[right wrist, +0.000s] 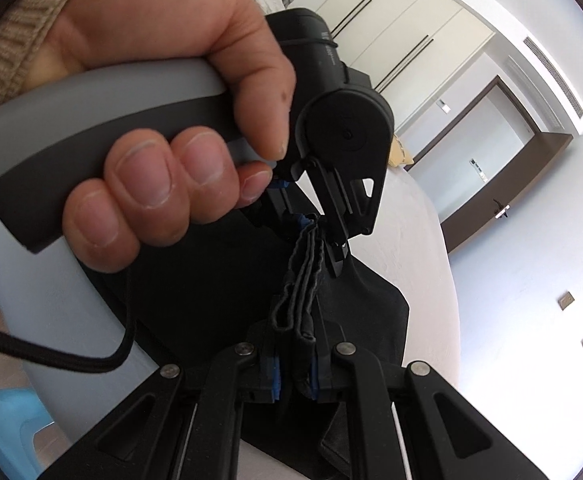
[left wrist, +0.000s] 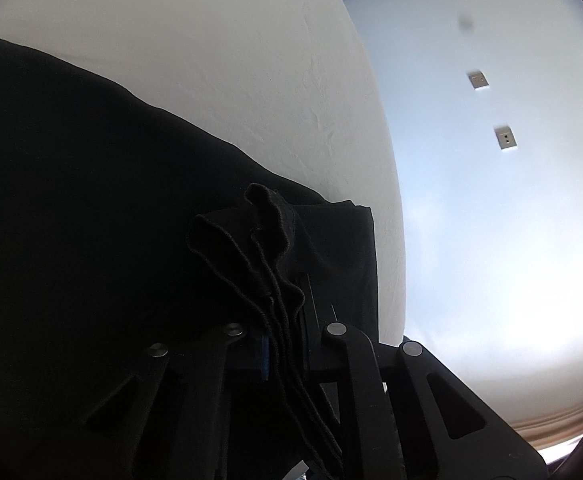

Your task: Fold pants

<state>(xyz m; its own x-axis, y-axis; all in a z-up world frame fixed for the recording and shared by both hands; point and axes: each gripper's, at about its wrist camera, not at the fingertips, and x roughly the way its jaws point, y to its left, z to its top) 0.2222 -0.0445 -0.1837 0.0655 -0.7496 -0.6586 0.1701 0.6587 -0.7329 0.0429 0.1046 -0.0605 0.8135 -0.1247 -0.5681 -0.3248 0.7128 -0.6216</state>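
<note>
Pants: black pants (left wrist: 91,208), bunched and hanging between the two grippers, the bulk spread dark over the white bed below.
Pants in the right wrist view: the same black cloth (right wrist: 371,312) drapes down from the pinched edges toward the bed.
Hem: several layers of stitched edge (left wrist: 259,232) stand up in folds just past the left fingers; the same layered edge (right wrist: 303,280) runs between the two grippers in the right wrist view.
Left gripper: the left gripper (left wrist: 287,356) is clenched on the layered hem, cloth filling the gap between the fingers. No earlier view tells more.
Left gripper seen from the right: it (right wrist: 327,236) points down at the hem and pinches its upper end.
Right gripper: the right gripper (right wrist: 295,372) is clenched on the lower end of the same hem, blue pads pressing the cloth from both sides.
Hand: a hand (right wrist: 163,136) in a beige ribbed sleeve (right wrist: 7,48) wraps the grey handle of the left gripper.
Bed: white bed (left wrist: 251,60) under the pants, its edge curving to the right.
Wall: pale wall (left wrist: 491,200) with two small outlets.
Background: cupboards (right wrist: 407,24) and a dark doorway (right wrist: 503,140) behind.
</note>
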